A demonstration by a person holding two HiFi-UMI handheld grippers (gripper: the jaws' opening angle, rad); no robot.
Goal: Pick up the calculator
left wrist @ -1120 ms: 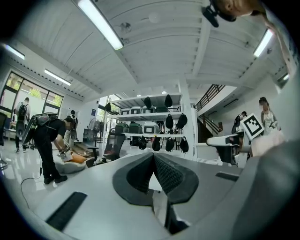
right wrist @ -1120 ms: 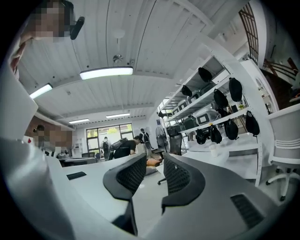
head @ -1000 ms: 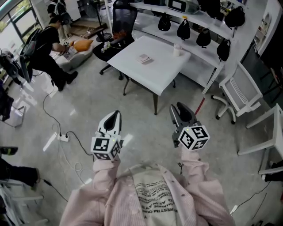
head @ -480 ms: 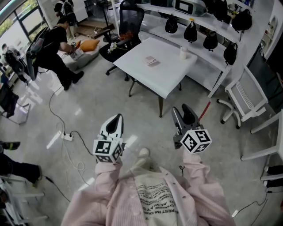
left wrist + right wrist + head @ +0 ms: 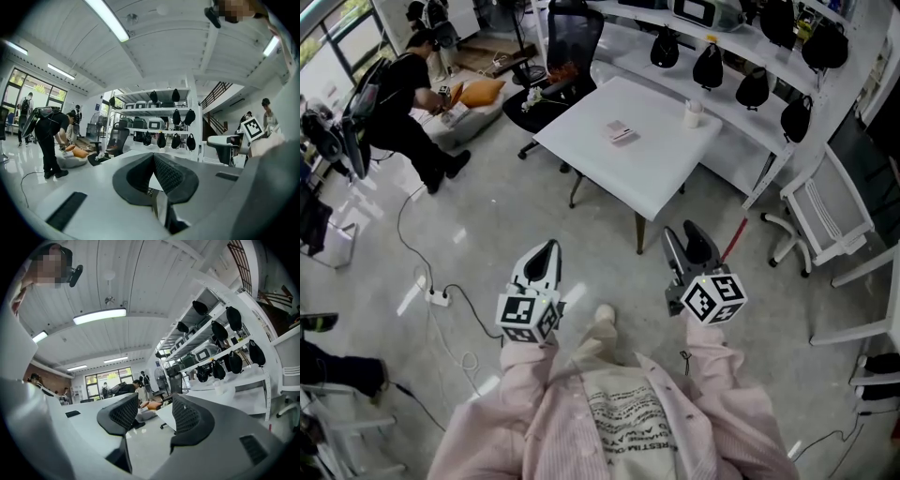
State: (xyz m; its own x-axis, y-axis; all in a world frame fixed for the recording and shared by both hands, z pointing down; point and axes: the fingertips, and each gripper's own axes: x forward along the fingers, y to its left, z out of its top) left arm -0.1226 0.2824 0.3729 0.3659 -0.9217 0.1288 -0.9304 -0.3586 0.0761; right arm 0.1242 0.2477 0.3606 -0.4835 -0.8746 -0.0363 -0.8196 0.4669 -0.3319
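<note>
Head view: the small flat greyish calculator (image 5: pixel 620 130) lies near the middle of the white square table (image 5: pixel 661 178), upper centre of frame. A white cup (image 5: pixel 694 114) stands apart from it toward the table's right corner. Both grippers sit lower centre, over bare floor and well apart from the table, so I judge this as the approach, with no reach begun. The left gripper (image 5: pixel 546 247) shows one narrow tip, and the right gripper (image 5: pixel 686 234) shows two prongs spread. To do this well I'd close in on the near table edge and bring the right gripper down low and level. Then I'd line its jaws across the calculator's short width, keep clear of the cup, and only then squeeze. A flat thing on a smooth top may slide, so go slow.

Left gripper view: what the head view can't confirm is that the black ribbed pads meet at the tip, pressed together on nothing. They also block most of the table.

Right gripper view: the jaws have just been opening and stand wide. Only floor and distant people show in the gap. The table edge shows at right, but I can't make out the calculator here; only the head view places it.
</note>
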